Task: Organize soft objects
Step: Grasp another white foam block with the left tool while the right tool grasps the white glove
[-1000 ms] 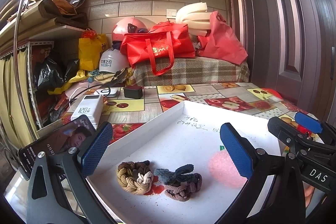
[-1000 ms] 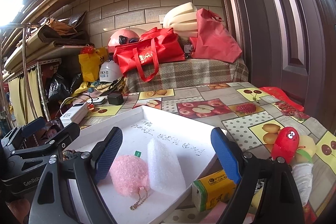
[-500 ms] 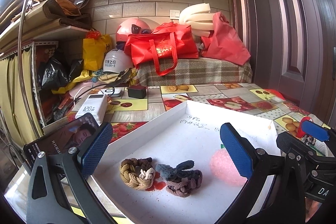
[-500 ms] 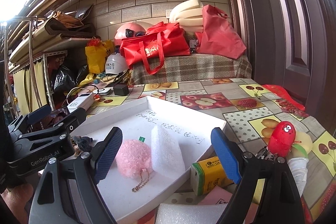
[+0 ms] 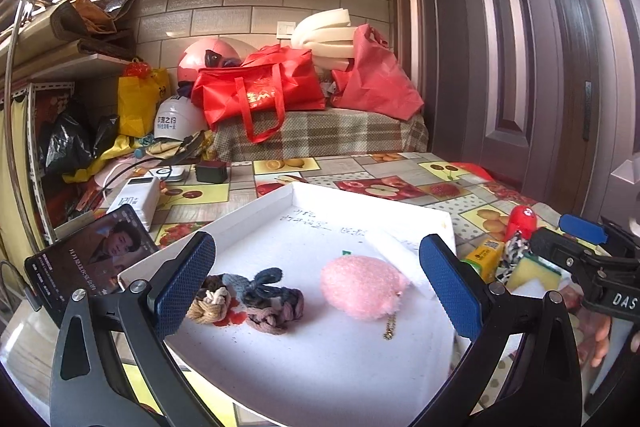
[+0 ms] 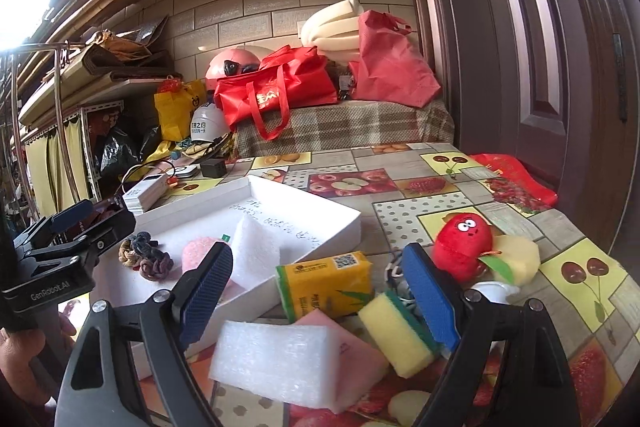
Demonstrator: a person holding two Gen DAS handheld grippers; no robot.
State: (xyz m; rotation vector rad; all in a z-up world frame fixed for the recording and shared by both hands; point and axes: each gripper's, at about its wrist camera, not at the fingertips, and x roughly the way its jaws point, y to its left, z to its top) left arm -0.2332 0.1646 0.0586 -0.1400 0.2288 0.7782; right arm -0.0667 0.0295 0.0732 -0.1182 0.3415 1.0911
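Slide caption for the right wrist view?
Open right gripper above tissue pack, sponge and foam block beside white tray.

Left wrist view: sits behind my left tongs, faces slightly downward over the white tray (image 5: 400,205), close in. Right wrist view: behind my right tongs, same heading, tray (image 6: 304,197) at ten o'clock. Shared: tray, pink pouf (image 5: 362,285) (image 6: 198,251), red bag (image 5: 260,93) (image 6: 276,85) at twelve.

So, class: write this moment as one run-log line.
left gripper: open, over white tray | right gripper: open, over yellow tissue pack | held: nothing
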